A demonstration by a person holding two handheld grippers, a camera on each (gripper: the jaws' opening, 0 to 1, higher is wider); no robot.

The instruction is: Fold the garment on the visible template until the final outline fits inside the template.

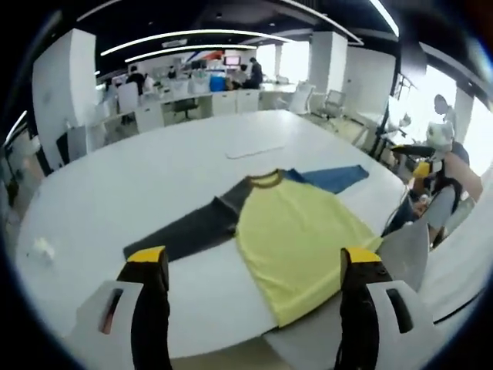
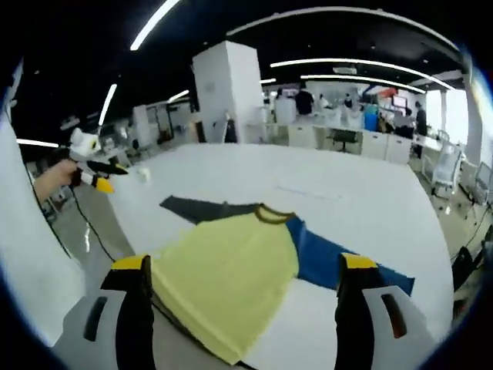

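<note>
Shirt (image 1: 296,235) flat on white table (image 1: 154,177), sleeves out. Left gripper (image 1: 254,266) & right gripper (image 2: 245,270) both wide open, empty, above near hem. Suggest pinching sleeve tips first, fold inward, keep edges square

**Around the white table**

An open office surrounds the white table (image 1: 115,200): a square white pillar (image 2: 229,92), rows of desks (image 1: 192,104) with seated people (too small to detail), office chairs (image 1: 333,102), long ceiling light strips (image 1: 192,35), and a small white object (image 1: 42,248) lying near the table's edge.
</note>
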